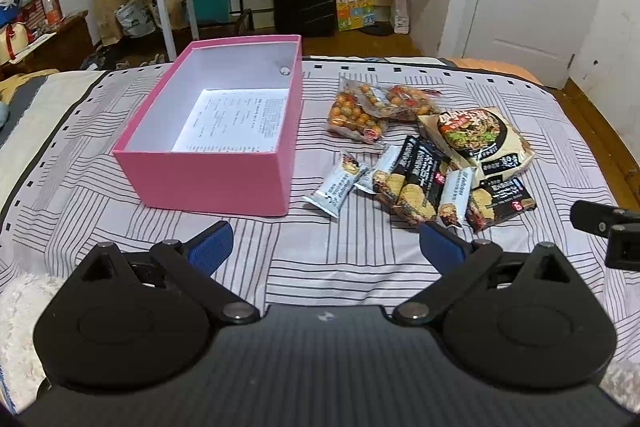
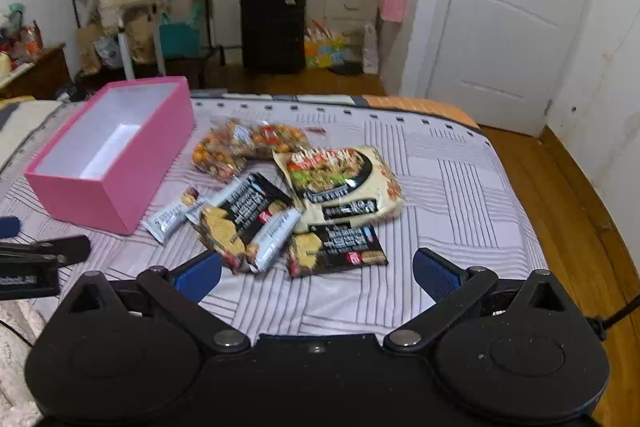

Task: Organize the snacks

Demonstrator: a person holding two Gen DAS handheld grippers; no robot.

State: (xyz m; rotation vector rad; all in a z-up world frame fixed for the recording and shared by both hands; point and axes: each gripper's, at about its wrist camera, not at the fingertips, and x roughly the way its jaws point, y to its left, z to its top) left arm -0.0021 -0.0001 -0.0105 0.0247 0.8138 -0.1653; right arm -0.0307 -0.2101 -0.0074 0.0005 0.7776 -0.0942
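So, both tools spread wide, holding nothing: left tool (image 1: 326,245) and right tool (image 2: 316,273) hover low-frame over bed (image 1: 340,267). Snack pile (image 2: 288,203) mid-frame beside pink box (image 1: 208,131) (only a paper sheet inside), likely staged for loading.

printed sheet (image 1: 236,121) in pink box (image 1: 208,179), snack packs (image 1: 416,183), print unreadable

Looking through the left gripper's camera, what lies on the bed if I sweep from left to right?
Pink box with a printed sheet inside → small silver snack bar → black cracker packet → cream noodle bag → tip of the right gripper at the edge.
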